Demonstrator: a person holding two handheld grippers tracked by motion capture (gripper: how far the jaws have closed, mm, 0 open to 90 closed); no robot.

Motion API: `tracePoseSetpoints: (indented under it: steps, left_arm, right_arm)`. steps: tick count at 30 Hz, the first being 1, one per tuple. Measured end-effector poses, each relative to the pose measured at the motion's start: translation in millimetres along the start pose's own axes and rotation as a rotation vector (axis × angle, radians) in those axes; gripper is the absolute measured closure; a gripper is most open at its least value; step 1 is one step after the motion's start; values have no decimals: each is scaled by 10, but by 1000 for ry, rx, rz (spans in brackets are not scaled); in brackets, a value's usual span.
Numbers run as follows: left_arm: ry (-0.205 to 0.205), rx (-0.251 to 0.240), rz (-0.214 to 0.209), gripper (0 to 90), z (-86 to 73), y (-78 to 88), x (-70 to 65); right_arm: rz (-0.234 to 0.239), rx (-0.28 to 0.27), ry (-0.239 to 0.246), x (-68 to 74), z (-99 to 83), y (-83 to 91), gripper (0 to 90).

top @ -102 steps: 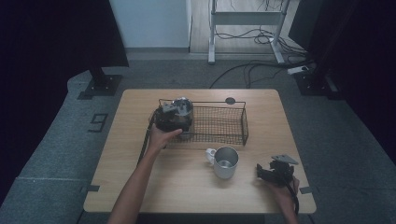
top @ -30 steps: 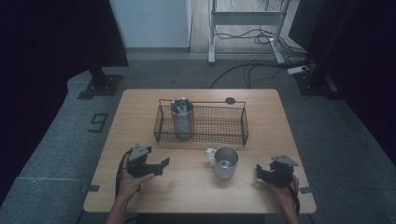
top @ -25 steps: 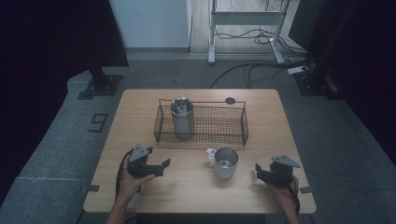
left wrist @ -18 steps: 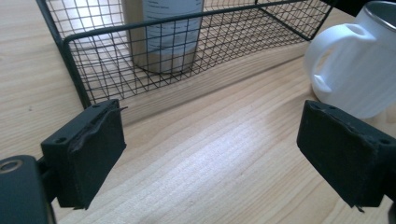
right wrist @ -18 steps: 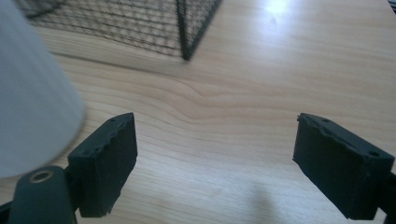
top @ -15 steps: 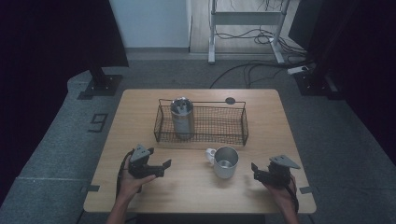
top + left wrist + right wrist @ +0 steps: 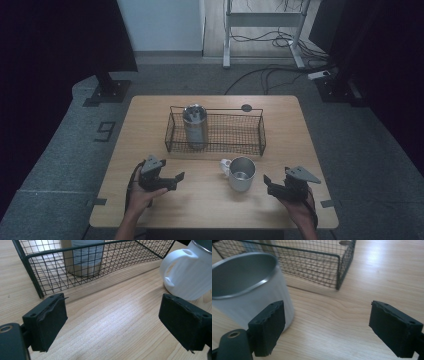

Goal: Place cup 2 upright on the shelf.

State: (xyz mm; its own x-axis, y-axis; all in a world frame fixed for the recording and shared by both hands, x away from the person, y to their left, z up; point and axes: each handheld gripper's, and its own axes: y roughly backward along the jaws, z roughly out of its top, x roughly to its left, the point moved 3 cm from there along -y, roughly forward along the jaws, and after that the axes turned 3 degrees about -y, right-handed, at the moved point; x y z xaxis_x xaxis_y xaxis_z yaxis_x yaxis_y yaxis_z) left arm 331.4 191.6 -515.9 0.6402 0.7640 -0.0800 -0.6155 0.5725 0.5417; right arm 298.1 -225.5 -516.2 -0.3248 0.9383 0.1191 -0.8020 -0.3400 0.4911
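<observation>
At the lower right of the high view, the right gripper (image 7: 274, 184) hangs apart and empty beside the mug (image 7: 241, 173); the left gripper (image 7: 175, 179), lower left, likewise. The basket (image 7: 260, 131) partly veils the can (image 7: 195, 125).

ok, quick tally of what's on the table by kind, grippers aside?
Black wire-mesh basket: 1
Tall silver metal canister, standing upright inside the basket: 1
Silver metal mug with a white handle, standing in front of the basket: 1
Small dark round disc on the wooden table, behind the basket: 1
Total: 4
</observation>
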Motion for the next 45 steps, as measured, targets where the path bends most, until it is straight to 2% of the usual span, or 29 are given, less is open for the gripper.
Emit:
tracePoseSetpoints:
  steps: [6,15,30,45]
  left_arm:
    - [12,4,4,80,-4,-14,-2]
    - [24,-6,4,81,4,9,4]
    - [18,9,-5,81,-11,-38,-29]
    - [30,15,-7,81,-35,-76,-28]
  right_arm:
    - [38,-17,7,91,63,80,131]
    - [95,-35,2,216,121,99,129]
    - [161,-27,3,421,163,12,109]
    - [194,-10,14,541,183,-114,65]
